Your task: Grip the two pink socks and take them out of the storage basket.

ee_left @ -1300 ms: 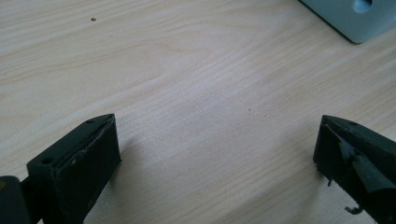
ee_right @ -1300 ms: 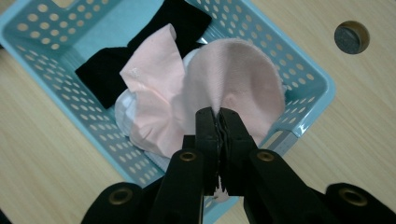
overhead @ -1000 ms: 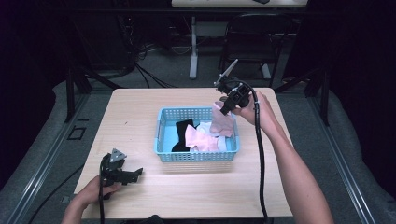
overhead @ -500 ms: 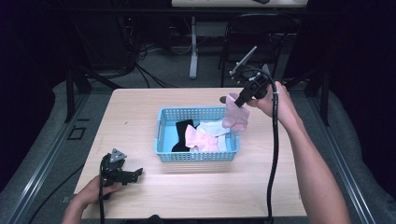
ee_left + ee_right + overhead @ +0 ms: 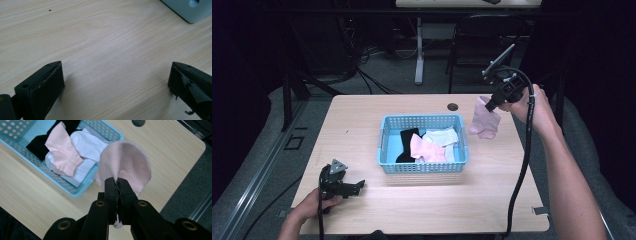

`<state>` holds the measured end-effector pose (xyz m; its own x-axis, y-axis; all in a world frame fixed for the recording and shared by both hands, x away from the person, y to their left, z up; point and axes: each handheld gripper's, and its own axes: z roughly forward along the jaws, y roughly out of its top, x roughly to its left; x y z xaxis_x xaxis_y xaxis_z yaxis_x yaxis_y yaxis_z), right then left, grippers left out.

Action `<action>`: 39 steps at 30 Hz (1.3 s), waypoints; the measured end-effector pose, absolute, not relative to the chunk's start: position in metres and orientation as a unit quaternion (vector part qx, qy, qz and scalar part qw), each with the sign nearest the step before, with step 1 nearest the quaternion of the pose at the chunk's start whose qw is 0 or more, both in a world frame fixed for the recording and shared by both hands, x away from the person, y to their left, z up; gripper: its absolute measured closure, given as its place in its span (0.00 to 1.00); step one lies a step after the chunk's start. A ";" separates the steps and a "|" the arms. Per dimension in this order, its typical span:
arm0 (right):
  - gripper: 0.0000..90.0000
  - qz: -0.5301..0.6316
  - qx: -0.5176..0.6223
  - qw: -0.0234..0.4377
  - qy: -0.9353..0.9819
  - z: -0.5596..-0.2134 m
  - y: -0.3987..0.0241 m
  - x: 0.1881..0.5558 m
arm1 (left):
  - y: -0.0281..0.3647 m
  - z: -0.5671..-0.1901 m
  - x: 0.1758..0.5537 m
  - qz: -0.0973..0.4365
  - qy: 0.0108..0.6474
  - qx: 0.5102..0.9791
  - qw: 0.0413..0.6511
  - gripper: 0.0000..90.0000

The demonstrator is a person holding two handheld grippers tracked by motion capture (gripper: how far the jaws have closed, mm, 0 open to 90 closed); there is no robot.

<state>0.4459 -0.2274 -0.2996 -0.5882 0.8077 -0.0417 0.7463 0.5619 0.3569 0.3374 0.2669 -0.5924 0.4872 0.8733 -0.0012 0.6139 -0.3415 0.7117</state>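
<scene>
1. Tabletop of pale wood-grain laminate (image 5: 422,210), rounded corners, small dark cable hole near far edge. Carries everything else.
2. Light-blue perforated plastic basket (image 5: 424,167), rectangular, sits mid-table. Inside: a black sock (image 5: 407,142), a white sock (image 5: 441,136) and a pale pink sock (image 5: 424,149), loosely heaped and overlapping.
3. Second pale pink sock (image 5: 484,119), soft knit fabric, hangs in air just right of basket, off the table surface, over the table's right part. In right gripper view it droops as a rounded fold (image 5: 127,166) below the jaws.
4. Right gripper (image 5: 490,106), black w/ trailing cable, raised above table's far right; jaws clamped tight on the hanging sock's edge, pinching a bunch of fabric.
5. Left gripper (image 5: 358,186), resting low at table's near-left corner, well apart from basket; jaws spread wide, holding nothing, bare wood between them.
6. Handling, my guess: sock is v. light, limp, not fragile, won't slip much. Pinch at cuff or an edge works; expect it to swing and fold when moved.
</scene>
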 end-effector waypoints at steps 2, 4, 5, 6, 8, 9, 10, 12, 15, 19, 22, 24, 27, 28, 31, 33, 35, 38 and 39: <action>0.97 0.149 0.445 0.102 0.877 -0.300 -0.231 0.446 | 0.267 -0.592 0.337 0.195 0.468 0.795 0.333 0.00; 0.97 0.145 0.456 0.102 0.872 -0.300 -0.243 0.446 | 0.267 -0.592 0.337 0.195 0.468 0.795 0.333 0.00; 0.97 0.144 0.459 0.101 0.871 -0.301 -0.245 0.446 | 0.267 -0.592 0.337 0.195 0.467 0.795 0.333 0.00; 0.97 0.144 0.459 0.101 0.871 -0.301 -0.245 0.446 | 0.267 -0.592 0.337 0.195 0.467 0.795 0.333 0.00; 0.97 0.139 0.465 0.100 0.868 -0.303 -0.251 0.445 | 0.267 -0.592 0.337 0.195 0.468 0.795 0.333 0.00; 0.97 0.136 0.470 0.100 0.866 -0.304 -0.257 0.445 | 0.267 -0.592 0.337 0.195 0.467 0.795 0.333 0.00; 0.97 0.134 0.474 0.099 0.865 -0.305 -0.260 0.445 | 0.267 -0.592 0.337 0.195 0.467 0.795 0.333 0.00; 0.97 0.134 0.480 0.096 0.862 -0.307 -0.265 0.445 | 0.267 -0.592 0.337 0.195 0.467 0.795 0.333 0.00; 0.97 0.122 0.488 0.094 0.859 -0.310 -0.272 0.446 | 0.267 -0.592 0.337 0.196 0.467 0.796 0.332 0.00; 0.97 0.114 0.494 0.094 0.857 -0.316 -0.277 0.446 | 0.267 -0.592 0.337 0.195 0.467 0.796 0.332 0.00; 0.97 0.108 0.501 0.093 0.854 -0.322 -0.280 0.447 | 0.267 -0.592 0.337 0.196 0.467 0.796 0.332 0.00; 0.97 0.107 0.503 0.092 0.853 -0.325 -0.281 0.447 | 0.267 -0.592 0.337 0.196 0.467 0.796 0.332 0.00; 0.97 0.098 0.509 0.092 0.850 -0.336 -0.284 0.448 | 0.267 -0.592 0.337 0.196 0.467 0.796 0.332 0.00; 0.97 0.096 0.509 0.093 0.850 -0.339 -0.285 0.448 | 0.267 -0.592 0.337 0.196 0.467 0.796 0.332 0.00; 0.97 0.088 0.514 0.095 0.848 -0.348 -0.287 0.449 | 0.267 -0.592 0.337 0.196 0.467 0.796 0.332 0.00; 0.97 0.086 0.516 0.090 0.848 -0.355 -0.289 0.450 | 0.267 -0.592 0.337 0.196 0.467 0.796 0.332 0.00; 0.97 0.084 0.519 0.090 0.846 -0.365 -0.291 0.450 | 0.267 -0.592 0.337 0.195 0.467 0.796 0.332 0.00; 0.97 0.084 0.525 0.084 0.843 -0.383 -0.292 0.450 | 0.267 -0.592 0.337 0.196 0.467 0.796 0.332 0.00; 0.97 0.085 0.525 0.080 0.843 -0.390 -0.294 0.451 | 0.267 -0.592 0.337 0.196 0.467 0.796 0.332 0.00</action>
